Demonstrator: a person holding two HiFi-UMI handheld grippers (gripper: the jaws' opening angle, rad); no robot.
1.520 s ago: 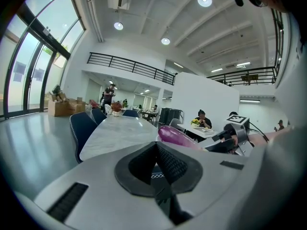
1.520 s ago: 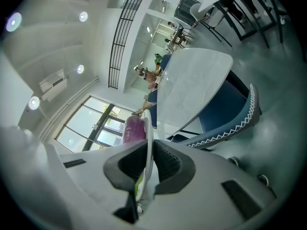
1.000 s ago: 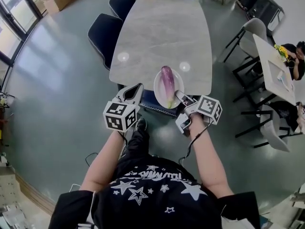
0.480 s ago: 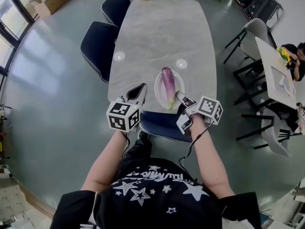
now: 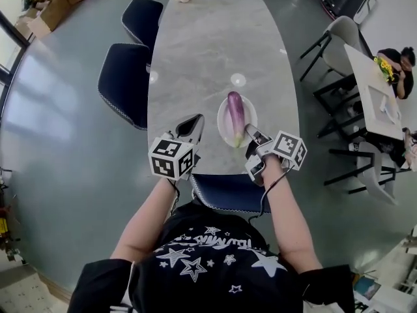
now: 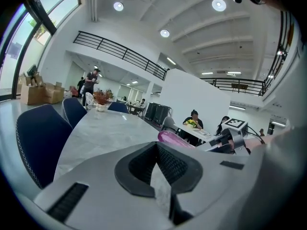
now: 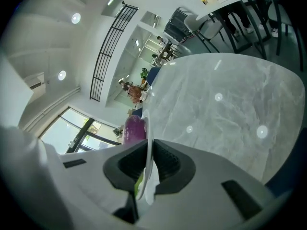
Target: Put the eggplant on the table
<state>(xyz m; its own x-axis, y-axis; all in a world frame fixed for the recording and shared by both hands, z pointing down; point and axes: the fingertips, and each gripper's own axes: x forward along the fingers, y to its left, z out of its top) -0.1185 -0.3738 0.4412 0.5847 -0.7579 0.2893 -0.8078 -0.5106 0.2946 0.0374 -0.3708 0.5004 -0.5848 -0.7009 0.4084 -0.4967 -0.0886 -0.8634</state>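
The right gripper (image 5: 246,133) has matt grey plastic jaws with ribbed black pads (image 7: 168,163), between them a glossy white ceramic-looking plate (image 5: 223,124), on it a smooth shiny eggplant (image 5: 235,109), beyond the tips a polished grey stone table (image 5: 215,44).

The head view looks steeply down on the table (image 5: 215,51) that both gripper views skim low from its near edge, the right close against the plate (image 5: 222,121).

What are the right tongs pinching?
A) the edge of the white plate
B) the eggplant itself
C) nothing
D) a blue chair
A: the right tongs are shut on the rim of the white plate, with the eggplant lying on it.
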